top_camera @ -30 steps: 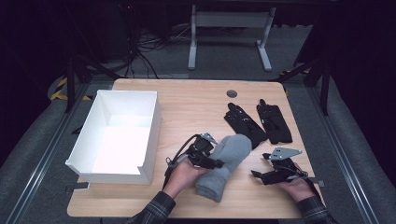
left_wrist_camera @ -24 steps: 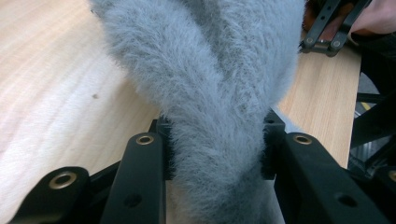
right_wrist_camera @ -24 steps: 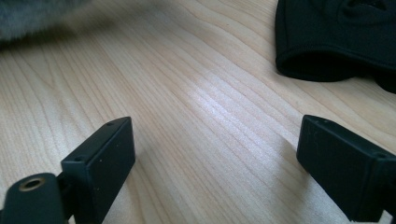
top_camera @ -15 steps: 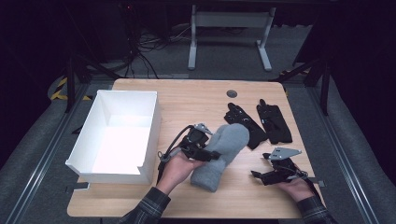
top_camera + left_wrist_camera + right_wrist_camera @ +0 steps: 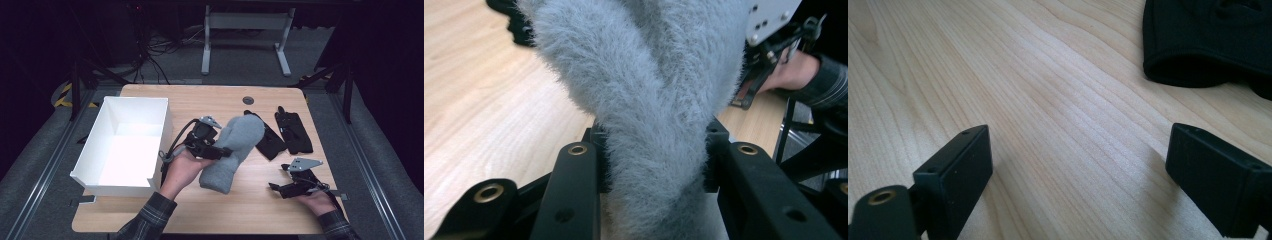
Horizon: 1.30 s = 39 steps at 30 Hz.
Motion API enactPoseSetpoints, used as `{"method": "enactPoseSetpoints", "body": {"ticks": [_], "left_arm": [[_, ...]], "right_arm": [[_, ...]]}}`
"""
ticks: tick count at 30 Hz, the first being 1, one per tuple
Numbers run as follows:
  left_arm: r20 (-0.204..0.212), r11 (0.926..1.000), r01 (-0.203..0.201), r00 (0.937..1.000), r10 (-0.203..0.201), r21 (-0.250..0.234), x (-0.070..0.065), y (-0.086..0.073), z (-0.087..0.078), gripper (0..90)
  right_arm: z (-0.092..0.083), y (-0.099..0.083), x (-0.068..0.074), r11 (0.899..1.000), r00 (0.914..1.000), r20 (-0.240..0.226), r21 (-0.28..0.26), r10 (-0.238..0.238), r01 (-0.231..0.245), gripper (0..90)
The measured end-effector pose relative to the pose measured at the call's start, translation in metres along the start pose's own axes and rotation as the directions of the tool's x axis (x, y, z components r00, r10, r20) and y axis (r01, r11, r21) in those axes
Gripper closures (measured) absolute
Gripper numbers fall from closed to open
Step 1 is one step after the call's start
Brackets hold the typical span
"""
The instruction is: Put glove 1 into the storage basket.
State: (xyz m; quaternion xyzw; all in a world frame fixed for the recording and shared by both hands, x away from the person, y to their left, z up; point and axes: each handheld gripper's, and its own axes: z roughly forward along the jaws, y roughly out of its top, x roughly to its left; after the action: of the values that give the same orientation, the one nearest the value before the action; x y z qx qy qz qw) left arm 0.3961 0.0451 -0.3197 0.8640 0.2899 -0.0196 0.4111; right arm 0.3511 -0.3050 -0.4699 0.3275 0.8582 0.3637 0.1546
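Bright lit tabletop, dark surroundings, soft close-ups.

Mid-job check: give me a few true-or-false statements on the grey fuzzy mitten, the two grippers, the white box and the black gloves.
1. The left gripper is clamped on the grey fuzzy mitten. True.
2. The right gripper holds a black glove. False: its jaws stand open over bare wooden table.
3. The mitten lies inside the white box. False: it is outside, to the box's right.
4. Two black gloves lie on the table beyond the right gripper. True.
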Motion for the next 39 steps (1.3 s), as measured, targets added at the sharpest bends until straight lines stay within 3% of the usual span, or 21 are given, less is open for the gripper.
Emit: {"method": "enactPoseSetpoints", "body": {"ticks": [16,28,30,38,39], "left_arm": [[-0.056,0.9973,-0.006,0.9984,0.002,-0.073,0.017,0.016,-0.069,64.4],[-0.114,0.9918,0.030,0.9924,-0.045,-0.124,0.038,0.007,-0.122,64.3],[-0.133,0.9890,0.051,0.9886,-0.069,-0.139,0.045,-0.002,-0.136,64.4],[-0.167,0.9799,0.102,0.9772,-0.131,-0.171,0.063,-0.024,-0.164,64.4],[-0.184,0.9767,0.121,0.9708,-0.154,-0.177,0.069,-0.032,-0.173,64.4]], "right_arm": [[0.000,0.000,0.000,1.000,1.0000,0.000,0.000,0.000,0.000,11.8],[0.000,0.000,0.000,1.000,1.0000,0.000,0.000,0.000,0.000,11.7],[0.000,0.000,0.000,1.000,1.0000,0.001,0.000,0.000,0.000,11.7],[0.000,0.000,0.000,1.000,1.0000,0.001,-0.001,0.002,-0.002,11.7],[0.000,0.000,0.000,1.000,1.0000,0.001,0.000,0.004,-0.004,11.8]]}}
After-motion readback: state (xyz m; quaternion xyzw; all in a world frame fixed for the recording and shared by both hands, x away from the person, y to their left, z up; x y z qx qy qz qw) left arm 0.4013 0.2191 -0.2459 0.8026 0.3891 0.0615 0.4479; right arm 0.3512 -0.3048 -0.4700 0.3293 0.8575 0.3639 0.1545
